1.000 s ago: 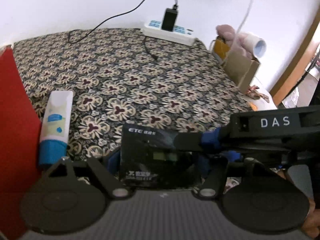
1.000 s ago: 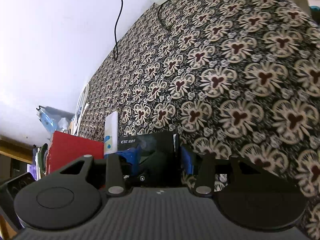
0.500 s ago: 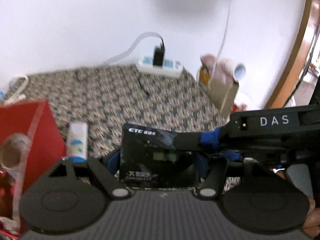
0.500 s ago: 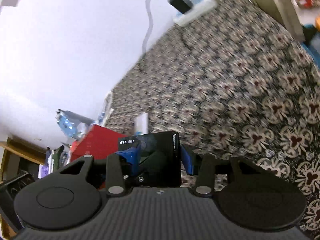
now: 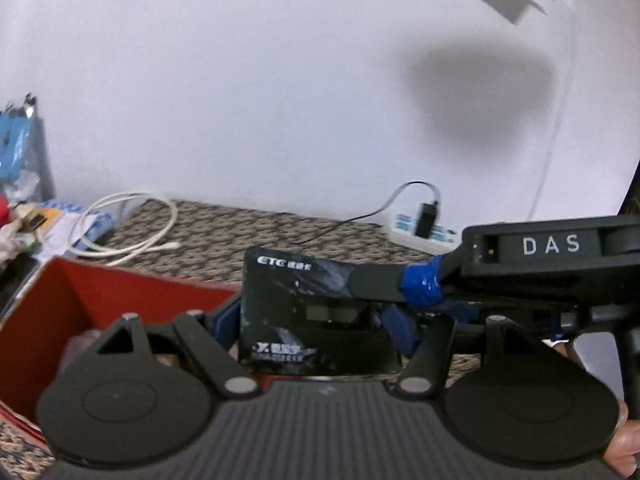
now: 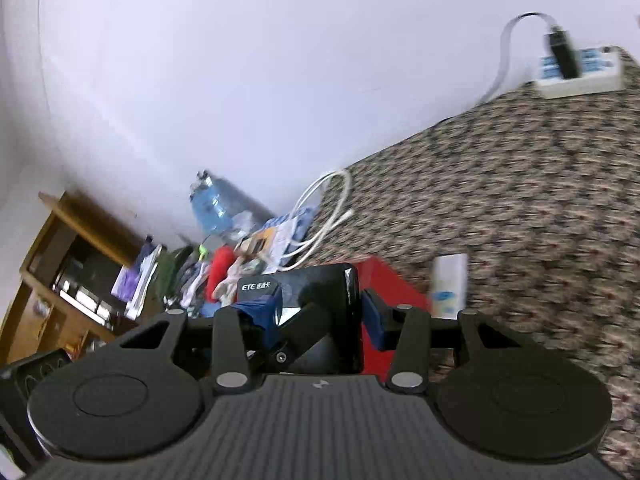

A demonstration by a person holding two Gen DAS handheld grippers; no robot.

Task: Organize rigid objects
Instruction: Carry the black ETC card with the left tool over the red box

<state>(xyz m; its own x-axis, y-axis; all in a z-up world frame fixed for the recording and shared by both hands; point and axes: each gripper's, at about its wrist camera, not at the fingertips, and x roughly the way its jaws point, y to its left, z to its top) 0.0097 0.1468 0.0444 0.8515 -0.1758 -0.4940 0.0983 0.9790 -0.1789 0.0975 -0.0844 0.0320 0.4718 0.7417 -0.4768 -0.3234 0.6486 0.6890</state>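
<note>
both hand-held grippers, left (image 5: 316, 320) and right (image 6: 320, 304), are clamped on the black ETC box (image 5: 320, 312), which has come up off the patterned bench (image 5: 256, 232) toward the red box (image 5: 76, 312) at its left edge, so probably drop-off next

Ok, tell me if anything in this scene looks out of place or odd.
Yes: the black ETC box is off the patterned cloth, gripped by both the left gripper and the right gripper together. Loose white cable sprawls beside the red box.
</note>
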